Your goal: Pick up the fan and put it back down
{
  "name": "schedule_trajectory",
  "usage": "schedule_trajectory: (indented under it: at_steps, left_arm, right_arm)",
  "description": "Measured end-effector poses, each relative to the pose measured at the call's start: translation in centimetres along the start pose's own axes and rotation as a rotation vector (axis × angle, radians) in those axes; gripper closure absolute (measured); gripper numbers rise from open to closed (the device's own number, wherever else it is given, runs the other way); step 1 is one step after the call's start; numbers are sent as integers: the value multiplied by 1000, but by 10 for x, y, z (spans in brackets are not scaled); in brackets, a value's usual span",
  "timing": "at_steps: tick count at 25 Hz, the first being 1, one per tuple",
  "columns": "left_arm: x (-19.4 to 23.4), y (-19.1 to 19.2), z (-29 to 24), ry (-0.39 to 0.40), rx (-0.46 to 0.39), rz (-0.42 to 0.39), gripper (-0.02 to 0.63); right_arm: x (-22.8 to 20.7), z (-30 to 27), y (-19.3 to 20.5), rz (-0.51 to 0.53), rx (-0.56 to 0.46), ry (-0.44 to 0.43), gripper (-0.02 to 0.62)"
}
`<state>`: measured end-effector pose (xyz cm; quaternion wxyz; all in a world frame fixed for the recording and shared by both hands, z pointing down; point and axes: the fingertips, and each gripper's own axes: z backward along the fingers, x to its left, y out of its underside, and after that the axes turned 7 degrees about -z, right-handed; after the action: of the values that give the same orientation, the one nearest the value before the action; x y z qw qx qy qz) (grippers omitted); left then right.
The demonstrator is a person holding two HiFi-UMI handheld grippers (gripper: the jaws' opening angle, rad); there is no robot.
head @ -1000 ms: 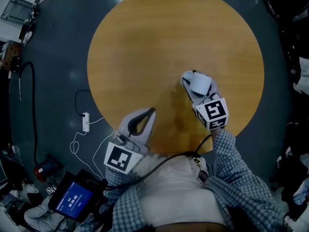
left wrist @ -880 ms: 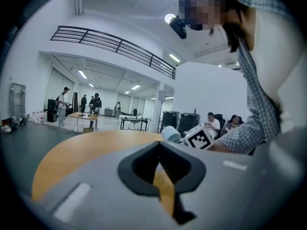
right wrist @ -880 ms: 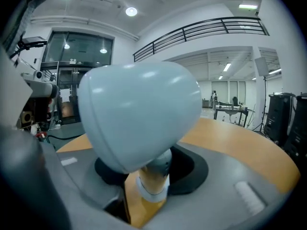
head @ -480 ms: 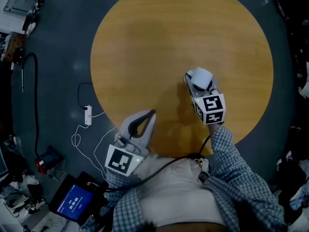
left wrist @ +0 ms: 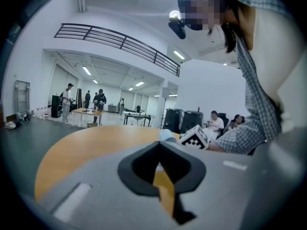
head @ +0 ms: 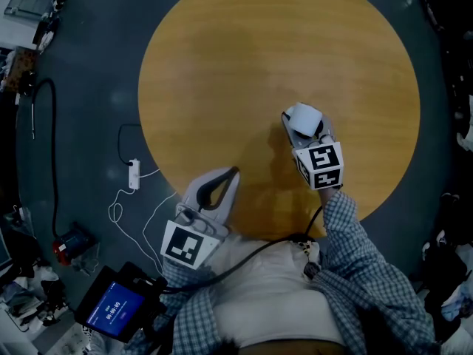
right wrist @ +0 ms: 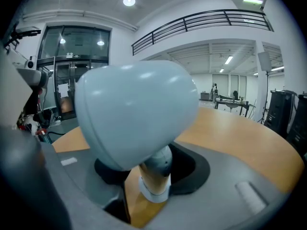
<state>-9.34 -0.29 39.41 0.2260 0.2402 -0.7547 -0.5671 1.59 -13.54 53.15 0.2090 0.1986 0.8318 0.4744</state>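
Observation:
A small white fan [head: 304, 119] with a rounded head stands over the round wooden table [head: 273, 58], right of centre. My right gripper [head: 299, 129] is shut on it, the jaws on either side of its thin neck. In the right gripper view the fan's head [right wrist: 136, 111] fills the middle, and its neck runs down between the jaws of the right gripper [right wrist: 153, 178]. My left gripper [head: 232, 173] hovers at the table's near edge, shut with nothing in it. In the left gripper view the left gripper [left wrist: 160, 150] points toward the fan [left wrist: 168, 135] and the other gripper's marker cube.
On the dark floor left of the table lie a white power strip with its cable [head: 134, 175] and a black cable [head: 33, 117]. A lit tablet [head: 114, 307] sits at the lower left. Far desks and people show beyond the table [left wrist: 86, 110].
My right gripper has sunk a little toward the tabletop with the fan in it. The left gripper has stayed where it was.

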Motion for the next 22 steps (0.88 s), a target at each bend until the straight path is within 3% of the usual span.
schedule_trajectory:
  at_steps: [9,22]
  left_arm:
    - [1,-1,0,0,-8,-1,606]
    - [-11,-10,-7,64,-34,-16,606]
  right_arm:
    - [-1,-2,7,-40,16,-22,342]
    - [-6,39,31,-31,64,27,337]
